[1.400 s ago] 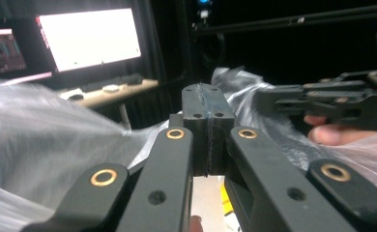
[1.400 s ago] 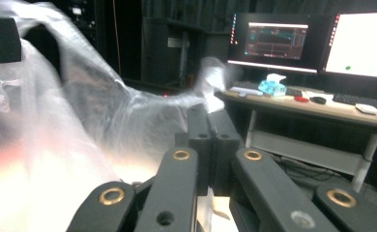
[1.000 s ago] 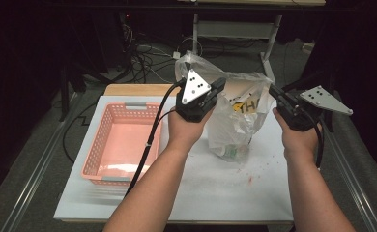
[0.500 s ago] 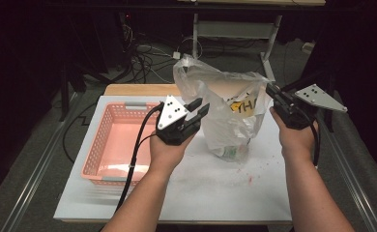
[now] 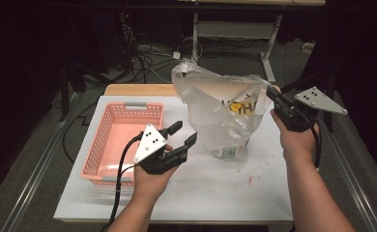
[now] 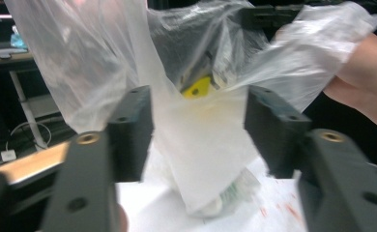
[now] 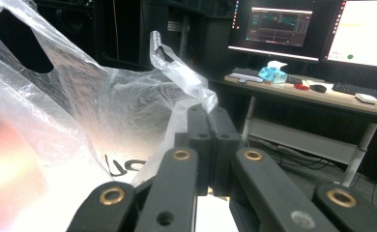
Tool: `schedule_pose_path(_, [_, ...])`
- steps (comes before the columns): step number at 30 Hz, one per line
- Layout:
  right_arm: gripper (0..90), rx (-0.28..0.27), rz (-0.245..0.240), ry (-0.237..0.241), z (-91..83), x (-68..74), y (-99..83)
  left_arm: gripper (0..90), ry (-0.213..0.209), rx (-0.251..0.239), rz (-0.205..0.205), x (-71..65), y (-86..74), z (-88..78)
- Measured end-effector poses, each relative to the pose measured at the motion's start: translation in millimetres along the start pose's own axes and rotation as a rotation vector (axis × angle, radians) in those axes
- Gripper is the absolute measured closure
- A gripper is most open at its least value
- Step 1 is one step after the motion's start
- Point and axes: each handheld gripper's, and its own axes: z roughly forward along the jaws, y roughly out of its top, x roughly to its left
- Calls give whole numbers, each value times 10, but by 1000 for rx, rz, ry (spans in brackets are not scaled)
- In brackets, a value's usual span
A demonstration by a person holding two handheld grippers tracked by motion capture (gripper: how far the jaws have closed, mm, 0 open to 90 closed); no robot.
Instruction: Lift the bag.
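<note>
A clear plastic bag (image 5: 215, 113) with black lettering stands on the white tabletop (image 5: 215, 193), with a small packet (image 5: 230, 153) lying at its bottom. My right gripper (image 5: 269, 93) is shut on the bag's right rim and holds it up; in the right gripper view the film (image 7: 181, 82) bunches at the closed jaw tips (image 7: 207, 113). My left gripper (image 5: 184, 133) hovers low, just left of the bag and apart from it. Its jaws have just been opening and hold nothing. In the left gripper view the bag (image 6: 80, 58) and something yellow (image 6: 197, 88) inside it show beyond the open gripper (image 6: 201, 128).
An empty pink basket (image 5: 123, 140) sits on the table's left half, right behind my left hand. A wooden board (image 5: 138, 90) edges the far side. Cables lie on the dark floor beyond. A desk with monitors (image 7: 322, 29) stands behind the bag.
My left gripper has let go of the bag's left rim, dropped down and leftward toward the basket, and its jaws have opened. The right gripper has kept still on the bag.
</note>
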Motion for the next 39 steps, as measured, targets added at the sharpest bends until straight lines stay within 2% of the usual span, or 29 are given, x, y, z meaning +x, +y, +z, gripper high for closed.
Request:
schedule_pose_path(4, [900, 3, -4, 5, 10, 15, -23, 328, -15, 44, 1, -59, -122, -10])
schedule_pose_path(7, [900, 11, 0, 9, 10, 32, -43, 254, -40, 94, -38, -64, -266, 92])
schedule_pose_path(13, [900, 17, -8, 16, -24, 28, -81, 144, -83, 172, -68, -102, -559, 321])
schedule_pose_path(20, [862, 13, -2, 48, -149, 25, -110, 9, -97, 246, -21, -174, -794, 460])
schedule_pose_path(26, [803, -11, 1, 74, -290, 58, -102, 0, -103, 266, -39, -161, -928, 505])
schedule_pose_path(29, [768, -21, -3, 91, -366, 73, -102, 0, -106, 285, -33, -160, -981, 523])
schedule_pose_path(33, [696, 10, -1, 130, -418, 94, -164, 0, -105, 298, -33, -156, -1049, 540])
schedule_pose_path(36, [594, 47, 0, 146, -424, 124, -287, 0, -104, 292, -47, -144, -1084, 532])
schedule_pose_path(39, [485, 80, 13, 158, -410, 145, -453, 0, -101, 299, -41, -145, -1114, 529])
